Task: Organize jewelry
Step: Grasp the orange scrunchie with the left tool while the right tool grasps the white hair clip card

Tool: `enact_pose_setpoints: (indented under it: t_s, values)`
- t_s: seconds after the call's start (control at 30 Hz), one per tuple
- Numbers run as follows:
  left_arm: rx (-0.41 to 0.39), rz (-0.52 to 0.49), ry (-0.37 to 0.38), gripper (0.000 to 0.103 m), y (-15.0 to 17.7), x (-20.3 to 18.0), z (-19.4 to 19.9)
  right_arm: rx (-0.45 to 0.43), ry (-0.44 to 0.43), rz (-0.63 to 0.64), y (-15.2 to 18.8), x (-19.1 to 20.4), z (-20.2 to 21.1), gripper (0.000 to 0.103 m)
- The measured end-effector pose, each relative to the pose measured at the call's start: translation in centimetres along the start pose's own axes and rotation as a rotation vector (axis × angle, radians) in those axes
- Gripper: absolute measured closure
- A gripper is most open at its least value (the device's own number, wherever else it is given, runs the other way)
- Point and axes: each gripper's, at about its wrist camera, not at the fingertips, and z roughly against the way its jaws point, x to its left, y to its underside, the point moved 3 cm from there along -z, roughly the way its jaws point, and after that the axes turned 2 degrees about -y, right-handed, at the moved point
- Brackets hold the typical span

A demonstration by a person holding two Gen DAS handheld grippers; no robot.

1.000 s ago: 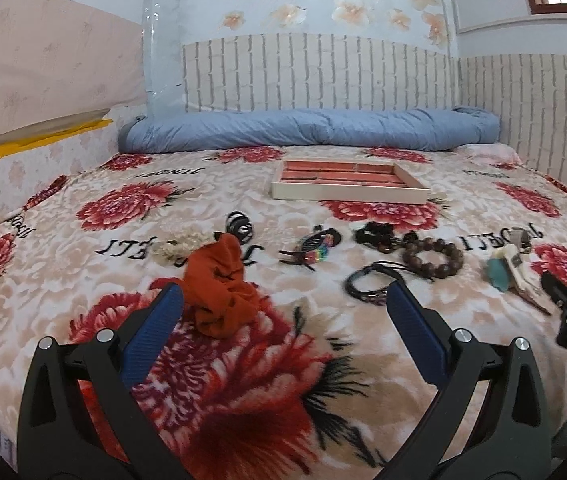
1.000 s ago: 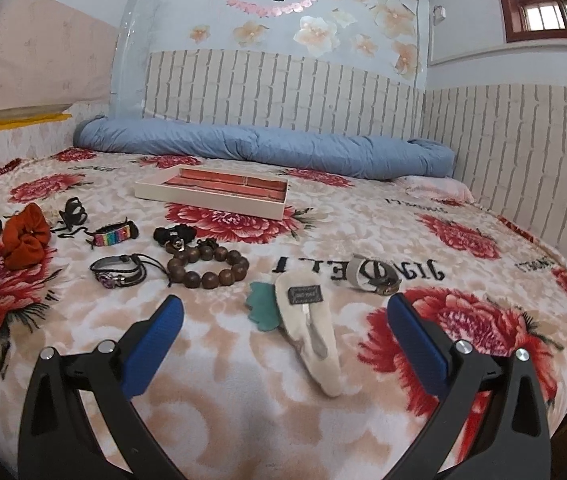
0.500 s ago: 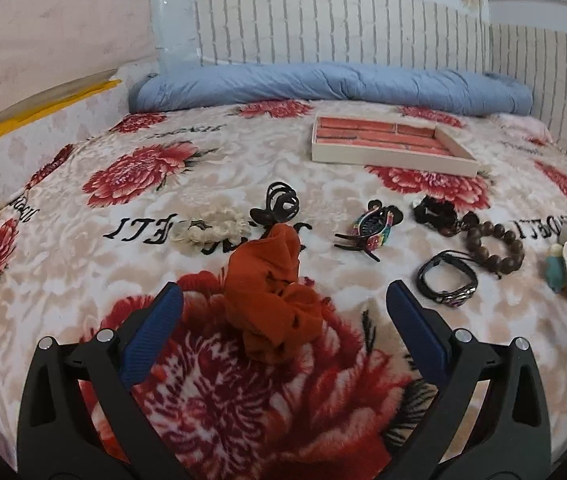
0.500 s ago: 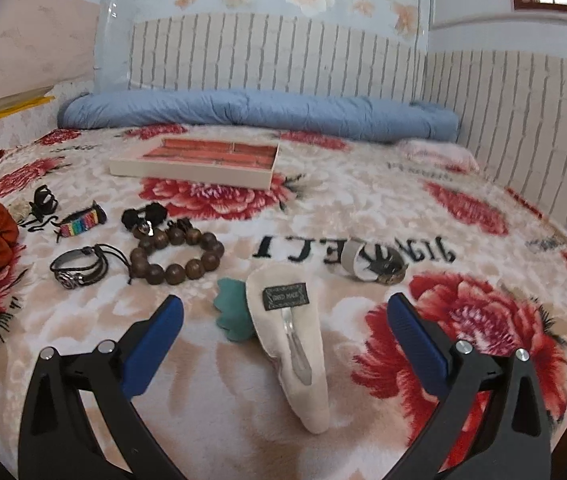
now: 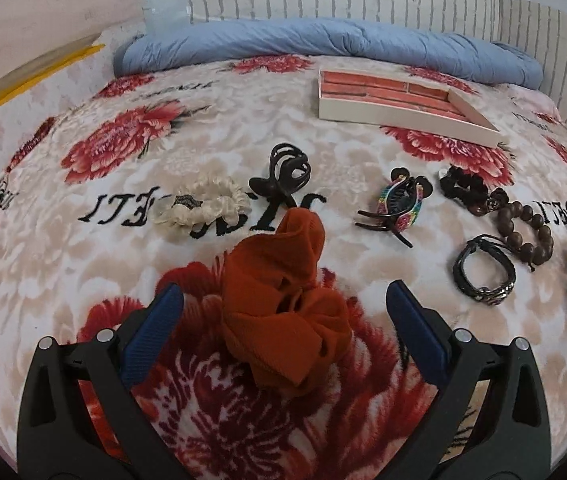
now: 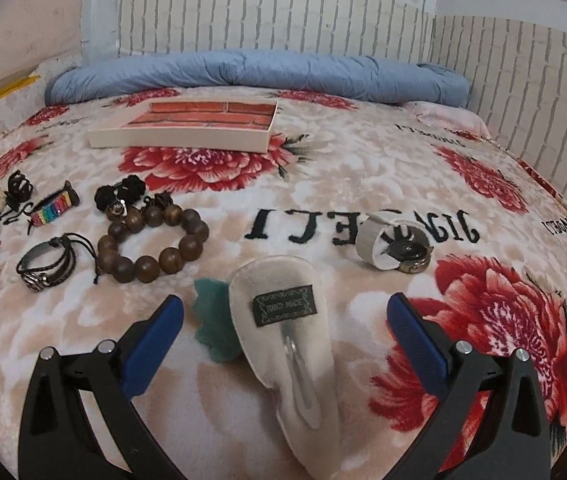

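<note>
My left gripper (image 5: pixel 283 312) is open, its blue pads either side of an orange scrunchie (image 5: pixel 283 304) on the floral blanket. Beyond lie a cream scrunchie (image 5: pixel 203 208), a black claw clip (image 5: pixel 283 172), a multicoloured claw clip (image 5: pixel 399 204), a black cord bracelet (image 5: pixel 483 276) and a wooden bead bracelet (image 5: pixel 527 232). My right gripper (image 6: pixel 283 320) is open over a cream felt hair clip (image 6: pixel 287 344) with a teal leaf (image 6: pixel 215 328). The bead bracelet (image 6: pixel 151 244) and a white-banded piece (image 6: pixel 391 248) lie ahead. The divided tray (image 6: pixel 179 136) stands farther back.
The tray (image 5: pixel 395 116) has red-lined compartments and shows nothing inside. A rolled blue quilt (image 5: pixel 323 44) lies along the brick-pattern wall behind it. The bed's right edge (image 6: pixel 563 208) meets the side wall. A black bobble hair tie (image 6: pixel 119 192) lies by the beads.
Both grippers have moved forward and down toward the bed. The orange scrunchie now sits between the left pads and the felt clip between the right pads. Nothing was grasped.
</note>
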Motion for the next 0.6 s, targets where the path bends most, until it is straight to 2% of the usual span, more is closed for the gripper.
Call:
enact_pose_setpoints:
  t_s: [0.27,0.37,0.5,0.6]
  values:
    - [0.047,0.039,0.044,0.006,-0.1,0.8,-1.3,0.054,-0.001,-0.011,-0.1,-0.2,-1.4,0.004]
    - [0.07,0.031,0.039,0.012,-0.1,0.8,-2.0,0.083,0.0,-0.016,0.0,-0.3,-2.0,0.008]
    - [0.11,0.043,0.064,0.029,0.2,0.9,-2.8,0.126,-0.011,-0.036,-0.1,-0.6,-2.9,0.018]
    - [0.125,0.037,0.066,0.033,0.3,0.9,-3.3,0.145,-0.018,-0.041,-0.1,-0.7,-3.2,0.021]
